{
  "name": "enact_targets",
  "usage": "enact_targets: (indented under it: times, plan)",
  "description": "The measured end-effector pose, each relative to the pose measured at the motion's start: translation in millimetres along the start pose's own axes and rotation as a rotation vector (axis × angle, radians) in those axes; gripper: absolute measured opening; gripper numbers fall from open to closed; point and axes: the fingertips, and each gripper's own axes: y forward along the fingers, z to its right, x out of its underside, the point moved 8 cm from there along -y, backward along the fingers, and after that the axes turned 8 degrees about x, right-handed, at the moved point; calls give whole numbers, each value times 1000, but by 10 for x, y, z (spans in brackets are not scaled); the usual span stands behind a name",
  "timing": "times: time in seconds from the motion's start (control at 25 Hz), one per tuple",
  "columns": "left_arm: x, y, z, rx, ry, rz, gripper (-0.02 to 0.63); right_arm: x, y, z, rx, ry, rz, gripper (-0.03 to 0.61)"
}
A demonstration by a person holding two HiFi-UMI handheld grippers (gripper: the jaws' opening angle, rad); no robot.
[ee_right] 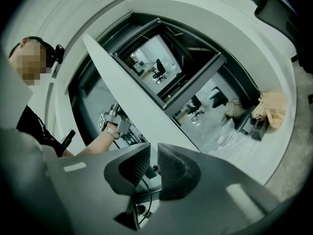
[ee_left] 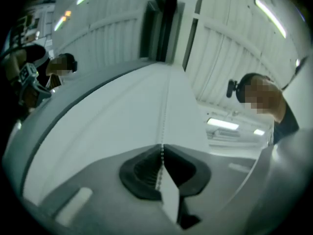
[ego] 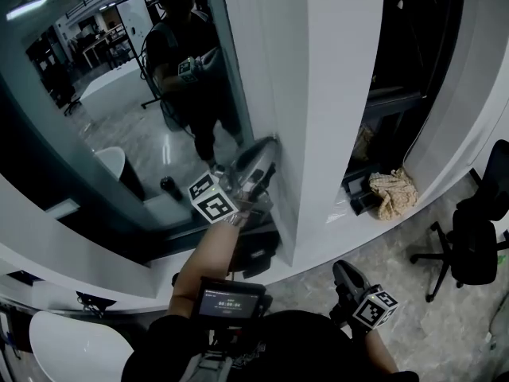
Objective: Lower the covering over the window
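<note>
Window: the dark glass [ego: 119,126] to the left of the white pillar [ego: 318,94] is bare and reflects the person and the room.
Covering: no view shows it. Judging by the bare glass, it sits rolled up above the frame.
Bead chain: a thin string of small beads [ee_left: 165,111] runs up the face of the pillar just beside the window. Only one strand shows, and its upper end goes out of sight.
Left hand-held gripper: it [ee_left: 161,153] is raised at the pillar's edge and tilted upward. It is clenched on the bead chain, which passes straight between the pads.
Right hand-held gripper: it [ee_right: 153,161] is low near the person's waist, well apart from the chain. It is released, with a narrow gap between the jaws and nothing in it.
Step in hand: the grip looks made, and the pull is not yet done.
How it will handle: the chain is likely light, limp and a little slippery, though the beads give the pads something to catch on. It can only be pulled, never pushed. The covering itself probably adds mild drag.
Where to take hold: high on the strand, as now, which leaves room for a long downward stroke.
Risk: a sideways tug could slip the beads through the pads or strain the fitting above — the pull should follow the chain's own line.
</note>
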Motion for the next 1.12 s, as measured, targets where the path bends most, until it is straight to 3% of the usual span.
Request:
enact_targets:
  times: [0.16,0.32,0.44,0.56,0.64,0.76,0.92,1.12]
  plan:
    - [62,-17,294,-136,303,-235,11,-56,29,64,-2,-3,-1,51]
    - [72,-169,492,-266,437,-387,9,-189,175,2,-58,-53,-21,37]
    - [612,-629,555,-341,380,-606,9,-372,356,-232,-153,-137,-23,35]
    - [1532,-1301,821,-426,226,-880,9,-623,518,-547,-277,-238,-3,38]
    - [2041,-1661,1121,-482,113,-977,11,-770,622,-794,-363,-313,11,53]
    - [2323,-1824,1522,-578,4,-862,11,-991,719,-1228,-499,-416,41,79]
    - [2445,-1638,1894,-622,24,-803,12,-1327,682,-1853,-703,-517,109,104]
    - [2494,-1553,2106,-706,38,-722,12,-1581,786,-2227,-753,-533,94,100]
